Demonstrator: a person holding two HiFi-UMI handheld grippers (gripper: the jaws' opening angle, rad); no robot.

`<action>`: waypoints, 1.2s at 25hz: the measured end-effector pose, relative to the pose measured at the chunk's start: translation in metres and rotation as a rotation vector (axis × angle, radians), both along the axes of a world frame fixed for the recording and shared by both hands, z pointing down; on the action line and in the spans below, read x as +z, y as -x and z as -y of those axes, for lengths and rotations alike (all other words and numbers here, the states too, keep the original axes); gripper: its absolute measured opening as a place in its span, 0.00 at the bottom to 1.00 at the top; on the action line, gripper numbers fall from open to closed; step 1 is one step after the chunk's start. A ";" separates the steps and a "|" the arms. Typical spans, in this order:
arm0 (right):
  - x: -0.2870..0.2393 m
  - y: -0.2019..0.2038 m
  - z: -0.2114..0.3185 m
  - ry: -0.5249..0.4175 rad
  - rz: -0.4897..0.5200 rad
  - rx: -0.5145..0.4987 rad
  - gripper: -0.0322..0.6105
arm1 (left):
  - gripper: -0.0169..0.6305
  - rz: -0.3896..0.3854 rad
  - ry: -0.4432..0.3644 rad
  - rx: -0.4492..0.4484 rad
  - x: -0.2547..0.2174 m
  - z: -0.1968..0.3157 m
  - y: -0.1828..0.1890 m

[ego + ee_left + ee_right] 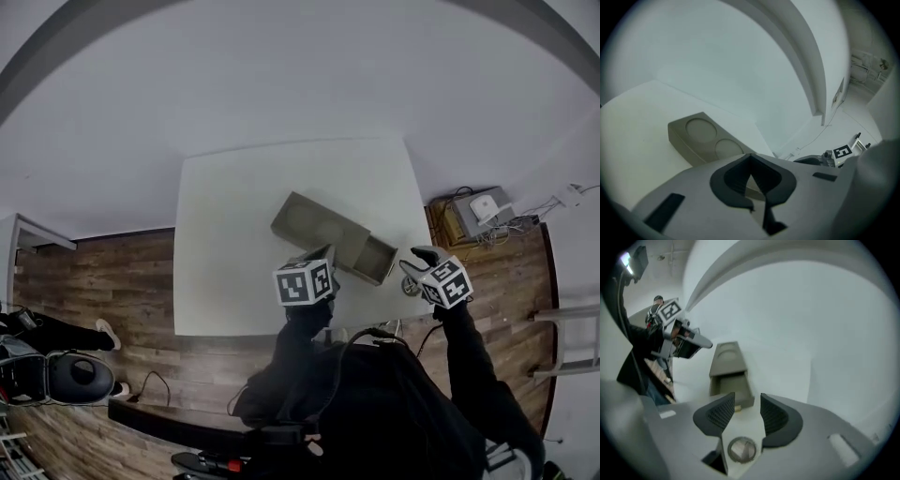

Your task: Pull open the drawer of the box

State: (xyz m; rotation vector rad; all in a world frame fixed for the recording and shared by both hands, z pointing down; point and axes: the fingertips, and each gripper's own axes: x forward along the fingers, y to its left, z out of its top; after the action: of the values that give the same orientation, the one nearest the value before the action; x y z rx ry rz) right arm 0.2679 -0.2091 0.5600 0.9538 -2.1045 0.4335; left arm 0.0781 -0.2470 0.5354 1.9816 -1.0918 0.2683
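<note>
White table (225,281) carries the box (319,220) lying diagonally, its drawer (375,258) already out toward the person, nearest the right gripper (747,401), jaws apart and empty; left gripper (751,161) pinched together, holding nothing.
</note>
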 end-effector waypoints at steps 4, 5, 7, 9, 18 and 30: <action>-0.100 0.024 0.041 -0.280 0.171 0.111 0.31 | 0.02 -0.042 -0.166 -0.050 -0.060 0.016 0.008; -0.124 0.032 0.046 -0.350 0.199 0.123 0.29 | 0.02 -0.038 -0.211 -0.060 -0.076 0.017 0.010; -0.170 0.048 0.052 -0.484 0.239 0.142 0.18 | 0.02 -0.015 -0.303 -0.079 -0.108 0.019 0.014; -0.208 0.063 0.055 -0.585 0.285 0.162 0.10 | 0.02 0.012 -0.395 -0.102 -0.137 0.021 0.020; -0.267 0.097 0.040 -0.707 0.388 0.159 0.05 | 0.02 0.112 -0.660 -0.163 -0.215 0.009 0.036; -0.271 0.096 0.032 -0.730 0.372 0.158 0.05 | 0.02 0.158 -0.681 -0.133 -0.216 -0.001 0.027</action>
State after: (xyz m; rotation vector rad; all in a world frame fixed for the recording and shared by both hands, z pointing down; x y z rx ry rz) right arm 0.1716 -0.2414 0.2888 1.5515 -2.5968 -0.1220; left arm 0.0509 -0.2457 0.3196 2.4905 -1.5575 -0.0323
